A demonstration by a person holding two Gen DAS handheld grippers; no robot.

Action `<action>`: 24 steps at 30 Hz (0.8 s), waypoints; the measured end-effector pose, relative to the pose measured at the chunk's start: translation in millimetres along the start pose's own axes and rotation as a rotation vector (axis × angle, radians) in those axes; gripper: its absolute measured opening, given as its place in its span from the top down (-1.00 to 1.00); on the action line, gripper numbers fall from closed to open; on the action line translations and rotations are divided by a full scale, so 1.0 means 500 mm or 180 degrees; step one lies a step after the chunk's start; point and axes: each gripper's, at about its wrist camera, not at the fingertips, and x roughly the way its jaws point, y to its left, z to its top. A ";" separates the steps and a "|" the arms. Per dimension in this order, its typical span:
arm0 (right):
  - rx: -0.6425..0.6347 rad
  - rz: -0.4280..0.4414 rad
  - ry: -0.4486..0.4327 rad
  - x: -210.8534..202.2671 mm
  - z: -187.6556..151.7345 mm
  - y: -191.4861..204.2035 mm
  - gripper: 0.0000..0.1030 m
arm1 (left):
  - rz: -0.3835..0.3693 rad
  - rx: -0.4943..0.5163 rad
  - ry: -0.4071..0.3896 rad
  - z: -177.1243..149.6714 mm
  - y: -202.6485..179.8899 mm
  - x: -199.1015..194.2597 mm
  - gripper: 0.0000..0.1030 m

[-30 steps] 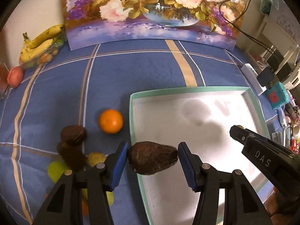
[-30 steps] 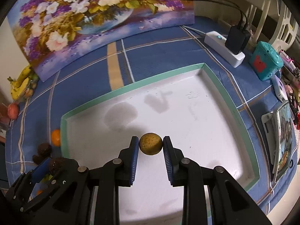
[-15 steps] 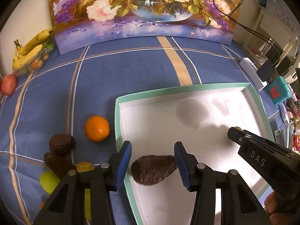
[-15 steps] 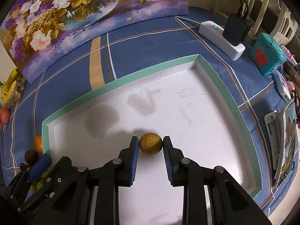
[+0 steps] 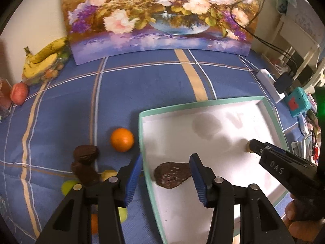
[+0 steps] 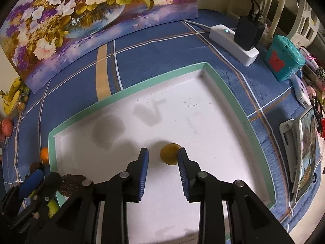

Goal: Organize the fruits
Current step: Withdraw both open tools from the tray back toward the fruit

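Since the left tongs stand spread with neither blue pad on anything, the dark brown, pear-shaped, rough-skinned fruit lies free on the floor of the white, green-rimmed shallow tray. It sits just inside the near-left corner, close to the pile it seems to belong with. The right tongs are likewise parted over the middle of the tray. The small round yellow-brown fruit rests on the floor against the right-hand pad, or just short of it; the view is too poor to say which. Nothing pinches it. Placed well apart, the two fruits leave bare tray for more.

Outside the left rim, on the blue checked cloth, wait the round orange, two more dark brown fruits and some pale green ones, probably next. Farther back, yellow bananas and a red fruit lie beside the propped flower painting.
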 end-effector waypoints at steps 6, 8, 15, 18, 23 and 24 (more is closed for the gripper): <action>-0.0027 0.0003 -0.0036 -0.026 -0.008 0.000 0.41 | 0.0100 -0.0260 0.0014 -0.009 0.056 -0.025 -0.30; -0.0035 0.0015 -0.0050 -0.032 -0.011 0.002 0.25 | 0.0156 -0.0387 0.0025 -0.013 0.081 -0.031 -0.49; -0.0153 0.0023 -0.0035 -0.038 -0.032 0.018 -0.14 | 0.0404 -0.0755 0.0043 -0.032 0.171 -0.042 -1.00; -0.0214 0.0060 -0.0090 -0.048 -0.041 0.033 -0.34 | 0.0513 -0.0856 0.0014 -0.043 0.204 -0.050 -1.00; -0.0342 0.0136 -0.0204 -0.062 -0.051 0.067 -0.56 | 0.0612 -0.1024 0.0002 -0.070 0.259 -0.058 -1.00; -0.0369 0.0153 -0.0221 -0.065 -0.052 0.074 -0.57 | 0.0614 -0.1068 0.0002 -0.076 0.268 -0.059 -1.00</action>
